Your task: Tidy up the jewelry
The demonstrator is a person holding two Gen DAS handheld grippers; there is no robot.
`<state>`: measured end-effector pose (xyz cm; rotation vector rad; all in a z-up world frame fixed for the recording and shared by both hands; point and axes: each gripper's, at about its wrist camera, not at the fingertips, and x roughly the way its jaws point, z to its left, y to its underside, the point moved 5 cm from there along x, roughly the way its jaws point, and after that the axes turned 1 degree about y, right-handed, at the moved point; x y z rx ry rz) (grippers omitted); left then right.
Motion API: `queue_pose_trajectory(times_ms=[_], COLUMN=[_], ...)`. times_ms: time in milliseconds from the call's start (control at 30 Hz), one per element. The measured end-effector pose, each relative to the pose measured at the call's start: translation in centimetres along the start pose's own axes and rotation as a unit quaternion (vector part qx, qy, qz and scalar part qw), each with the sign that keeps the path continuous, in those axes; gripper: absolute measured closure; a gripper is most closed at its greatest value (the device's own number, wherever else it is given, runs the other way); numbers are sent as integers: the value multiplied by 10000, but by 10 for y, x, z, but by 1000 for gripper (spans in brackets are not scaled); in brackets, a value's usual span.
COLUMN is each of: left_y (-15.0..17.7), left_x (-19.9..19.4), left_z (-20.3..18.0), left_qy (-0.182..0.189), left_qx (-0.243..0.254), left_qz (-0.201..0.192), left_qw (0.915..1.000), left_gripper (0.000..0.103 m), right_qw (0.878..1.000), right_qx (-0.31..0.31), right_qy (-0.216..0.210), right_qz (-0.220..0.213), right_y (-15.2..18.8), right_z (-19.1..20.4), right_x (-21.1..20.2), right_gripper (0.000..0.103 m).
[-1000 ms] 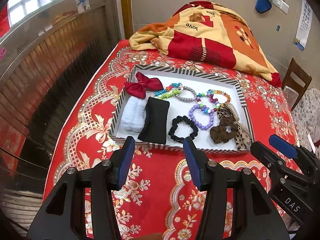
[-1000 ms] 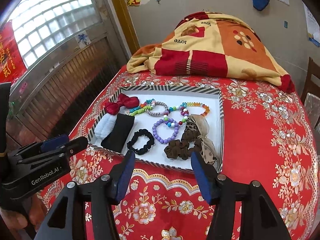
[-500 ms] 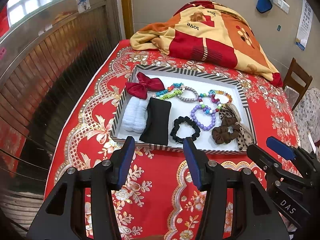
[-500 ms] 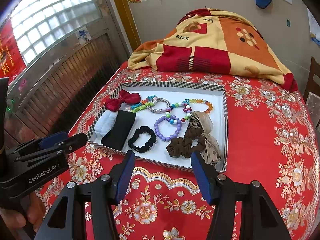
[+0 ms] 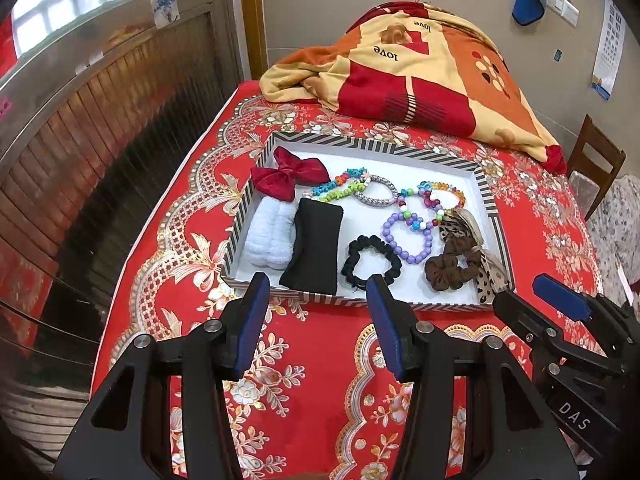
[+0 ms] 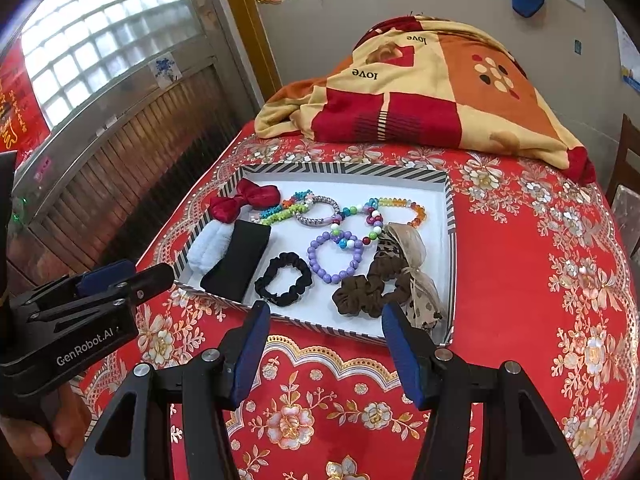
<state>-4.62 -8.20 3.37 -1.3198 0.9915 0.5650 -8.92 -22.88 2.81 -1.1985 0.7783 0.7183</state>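
A white tray with a striped rim [image 5: 490,196] [image 6: 450,216] sits on the red cloth. It holds a red bow [image 5: 286,178] [image 6: 244,200], a white scrunchie [image 5: 268,236], a black band [image 5: 316,254] [image 6: 240,258], a black scrunchie [image 5: 372,264] [image 6: 285,279], a purple bead bracelet [image 5: 408,238] [image 6: 336,258], other bead bracelets [image 5: 432,196], a silver bangle [image 6: 318,211] and a brown scrunchie [image 5: 450,268] [image 6: 370,290]. My left gripper [image 5: 318,286] and right gripper [image 6: 326,314] are open and empty, just short of the tray's near rim.
A folded red and yellow blanket [image 5: 420,76] [image 6: 424,88] lies behind the tray. A metal-and-wood railing [image 5: 100,128] runs along the left. A wooden chair [image 5: 592,168] stands at the right. The flowered red tablecloth [image 6: 560,280] drops off at its edges.
Both grippers have drifted slightly and tilted, so the tray sits a little lower and closer in both views. Both stay open and empty.
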Motion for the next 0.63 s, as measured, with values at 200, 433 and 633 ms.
queue_pose_trajectory(times_ms=[200, 433, 633], left_y=[0, -3, -5], left_x=[0, 2, 6], left_z=[0, 1, 0], left_qy=[-11, -20, -14], left_qx=[-1, 28, 144], left_qz=[-3, -17, -72], left_qw=[10000, 10000, 9999], left_gripper=[53, 53, 53], right_qw=[10000, 10000, 10000], right_qx=[4, 8, 78], right_qy=[6, 0, 5], right_qz=[3, 34, -8], right_y=[0, 1, 2], right_z=[0, -3, -15], right_x=[0, 2, 3], right_gripper=[47, 47, 47])
